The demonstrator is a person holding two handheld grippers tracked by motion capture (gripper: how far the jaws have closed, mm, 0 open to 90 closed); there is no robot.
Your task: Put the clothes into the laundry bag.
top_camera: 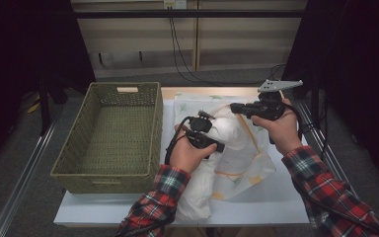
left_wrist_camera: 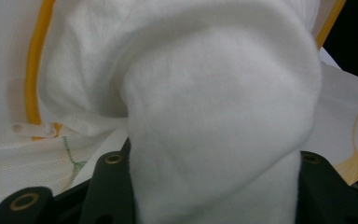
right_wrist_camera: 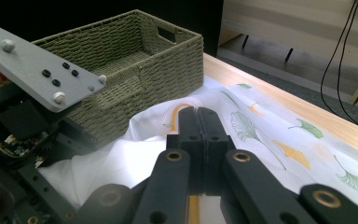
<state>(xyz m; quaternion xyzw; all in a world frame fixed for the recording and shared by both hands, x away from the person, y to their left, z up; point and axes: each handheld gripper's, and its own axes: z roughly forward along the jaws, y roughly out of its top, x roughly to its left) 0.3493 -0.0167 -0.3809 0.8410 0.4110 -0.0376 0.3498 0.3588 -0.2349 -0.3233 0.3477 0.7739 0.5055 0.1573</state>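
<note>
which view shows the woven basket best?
High view: the whole green woven basket shows from above, its inside included, left of the white cloth. The right gripper view catches it side-on, partly behind a grey plate. The left gripper view looks at white fabric.

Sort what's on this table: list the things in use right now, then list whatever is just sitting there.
In use: white pillow, gripped by the left gripper; pillowcase with leaf print, pinched by the right gripper.

Idle: woven basket; black cables beyond the table.
</note>
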